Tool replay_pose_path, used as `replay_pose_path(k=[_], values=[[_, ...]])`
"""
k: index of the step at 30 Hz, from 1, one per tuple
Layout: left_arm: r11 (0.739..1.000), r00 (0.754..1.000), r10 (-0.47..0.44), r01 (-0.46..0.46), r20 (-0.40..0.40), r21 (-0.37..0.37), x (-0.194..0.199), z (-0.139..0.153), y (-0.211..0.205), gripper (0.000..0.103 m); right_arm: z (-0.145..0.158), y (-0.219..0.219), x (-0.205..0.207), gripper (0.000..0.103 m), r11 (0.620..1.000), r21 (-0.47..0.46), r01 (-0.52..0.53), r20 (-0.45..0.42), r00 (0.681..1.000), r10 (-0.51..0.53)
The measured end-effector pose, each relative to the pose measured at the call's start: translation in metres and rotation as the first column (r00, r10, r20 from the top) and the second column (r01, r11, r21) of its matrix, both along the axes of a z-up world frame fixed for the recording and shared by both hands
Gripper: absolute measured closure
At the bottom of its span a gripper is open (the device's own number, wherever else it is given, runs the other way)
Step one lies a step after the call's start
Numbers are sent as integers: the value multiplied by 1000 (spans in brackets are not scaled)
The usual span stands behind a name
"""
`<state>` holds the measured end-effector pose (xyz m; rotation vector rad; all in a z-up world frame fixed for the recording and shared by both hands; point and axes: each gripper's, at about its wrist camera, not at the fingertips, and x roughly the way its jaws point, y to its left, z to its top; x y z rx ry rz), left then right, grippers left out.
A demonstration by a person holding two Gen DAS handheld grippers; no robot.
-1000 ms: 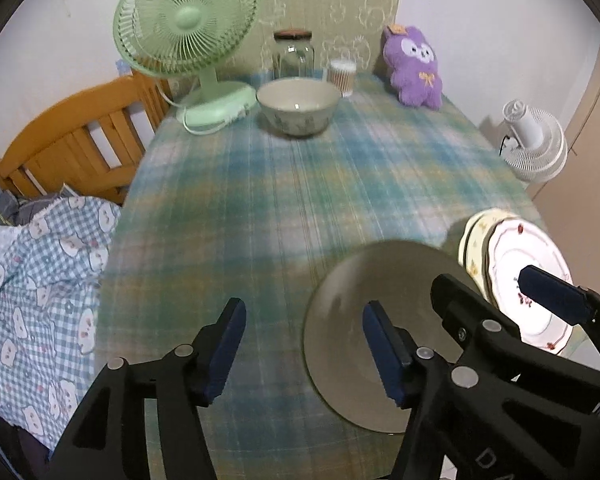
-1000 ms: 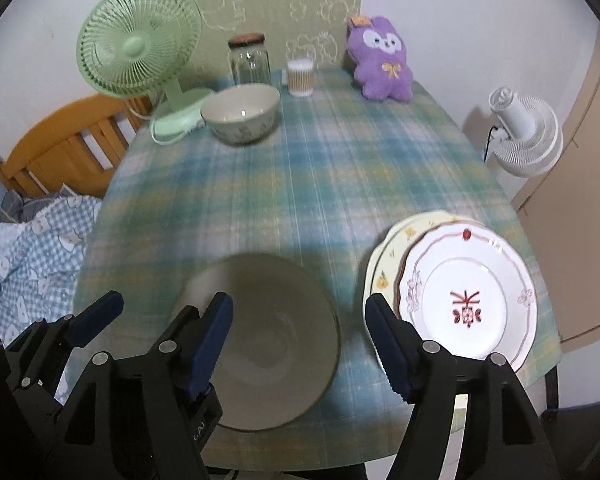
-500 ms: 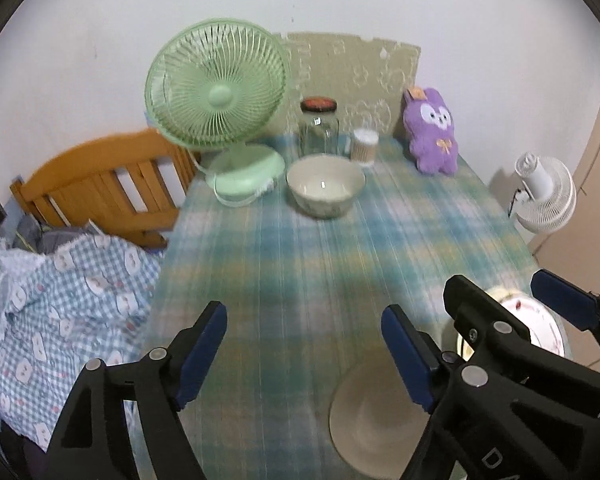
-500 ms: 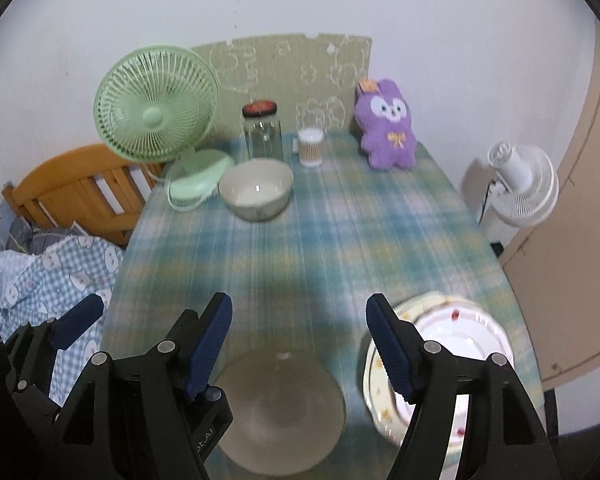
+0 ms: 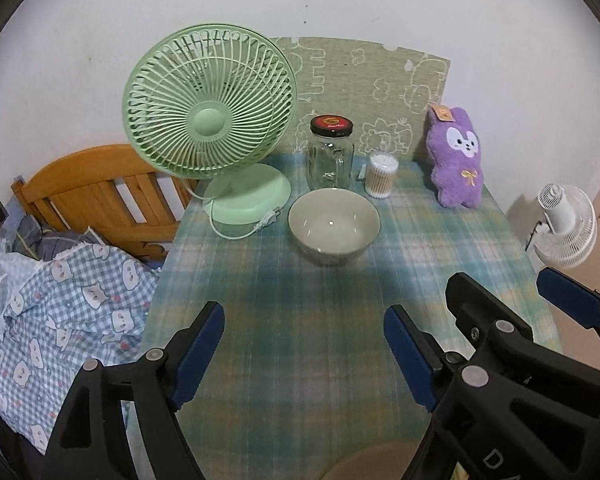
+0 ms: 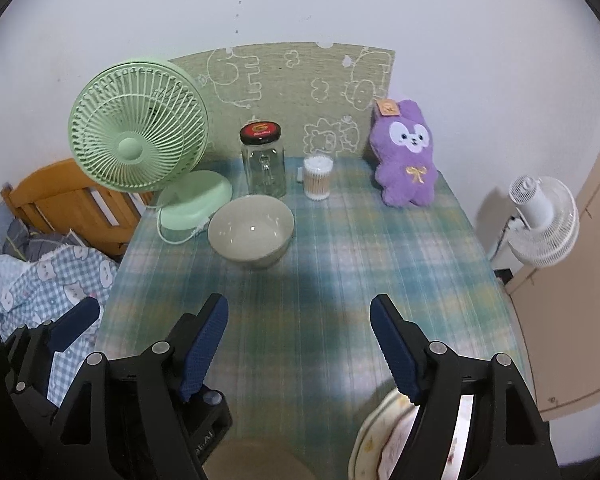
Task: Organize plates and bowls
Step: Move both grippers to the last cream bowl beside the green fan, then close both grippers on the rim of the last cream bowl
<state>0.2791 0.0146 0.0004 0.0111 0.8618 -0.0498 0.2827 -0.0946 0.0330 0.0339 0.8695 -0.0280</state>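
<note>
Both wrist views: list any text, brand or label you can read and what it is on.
"DA": partial white lettering on the right gripper's black body, in the left wrist view.
"AI": partial lettering on the left gripper's body, in the right wrist view.
Jar lid: gold print, too small to read.
Plush toy's tag: unreadable.

Both tools look alike. The left gripper [image 5: 303, 354] has black, angular plastic arms with triangular cut-outs, round silver screw heads at the joints and ribbed dark-blue pads on its fingers [image 5: 199, 350]. The right gripper [image 6: 298, 346] matches it, with the same blue pads; pale embossed letters mark each black body.
</note>
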Motion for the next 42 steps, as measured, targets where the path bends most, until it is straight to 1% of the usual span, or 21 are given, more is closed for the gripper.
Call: replay_pose_path(k=[2,6,10,12,14,20,23,25,28,29,32,33,34,36,39,40,41,42], values=[[1000,1000,20,-20,3,2,13,-2,-3,14,-2,-2,13,23,1000,-5,-10,4,1000,10],[999,999,42,-42,2,2,39,-7,-9,14,-10,-8,45,22,999,-4,-40,2,999,40],[998,998,63,-63,6,22,65,-13,-14,12,-19,-10,75,21,997,-2,-71,4,997,71],[997,997,74,-74,10,34,77,-17,-16,10,-23,-11,88,21,996,-1,-84,6,996,84],[996,997,81,-81,2,40,90,-21,-17,10,-29,-12,103,21,995,9,-99,-2,995,99],[994,994,109,-109,-27,34,124,-38,-19,10,-49,-13,144,21,993,30,-113,-15,993,114],[994,993,105,-105,-60,-1,138,-51,-19,10,-62,-16,162,21,993,42,-113,-22,993,114],[993,992,117,-116,-53,13,146,-58,-21,10,-72,-16,173,21,993,37,-110,-30,993,111],[989,989,137,-135,-45,64,159,-72,-23,12,-89,-16,187,22,993,40,-114,-50,992,116],[987,988,147,-144,-48,65,161,-76,-22,12,-93,-16,190,22,993,44,-113,-50,992,115],[987,986,158,-156,-58,40,168,-87,-17,15,-105,-14,200,22,992,49,-112,-56,992,115],[987,986,158,-156,-61,35,171,-91,-16,18,-109,-13,203,23,993,46,-112,-58,992,115],[987,985,156,-154,-69,35,173,-95,-16,20,-113,-12,206,27,992,48,-114,-63,991,117],[988,985,155,-152,-81,39,180,-102,-15,26,-120,-10,210,30,991,57,-119,-76,990,123],[987,983,156,-152,-94,43,185,-111,-13,33,-131,-8,216,32,990,72,-120,-94,988,127],[988,983,152,-148,-100,41,187,-113,-13,35,-133,-7,217,36,989,75,-124,-97,987,131],[989,984,146,-142,-106,38,188,-115,-13,41,-135,-5,218,39,989,77,-128,-99,986,135],[990,984,142,-138,-111,39,190,-118,-14,51,-137,-4,219,45,989,74,-129,-103,985,137]])
